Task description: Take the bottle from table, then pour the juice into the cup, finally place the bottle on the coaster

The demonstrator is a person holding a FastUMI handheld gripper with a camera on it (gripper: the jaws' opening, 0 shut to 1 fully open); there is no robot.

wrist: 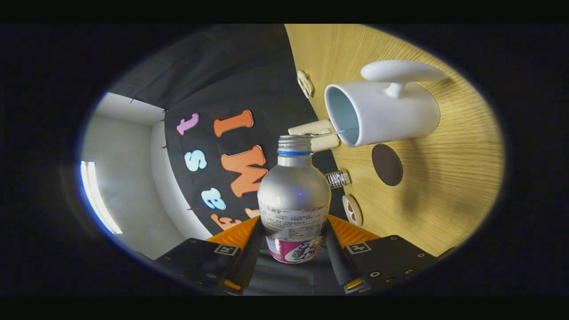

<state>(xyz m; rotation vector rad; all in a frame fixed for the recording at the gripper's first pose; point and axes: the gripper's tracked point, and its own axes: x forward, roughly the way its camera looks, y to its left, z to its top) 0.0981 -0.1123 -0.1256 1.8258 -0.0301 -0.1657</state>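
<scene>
A silver bottle point(294, 191) with a blue neck ring and a pink label band sits between my fingers, and my gripper point(293, 242) is shut on its lower body. The whole view is rolled, so the bottle is tipped on its side and its open mouth points toward the white cup point(386, 113). The cup stands on the wooden table point(449, 186), its pale blue inside facing the bottle's mouth, a short gap between them. A round dark brown coaster point(387, 164) lies on the table beside the cup's base, beyond my fingers.
Small items lie along the table's far edge by the black cloth wall: a wooden clothespin point(313, 133) just past the bottle's mouth, a metal spring point(338, 179), and two round patterned pieces point(305, 83) point(353, 210). A white room wall stands beyond the cloth.
</scene>
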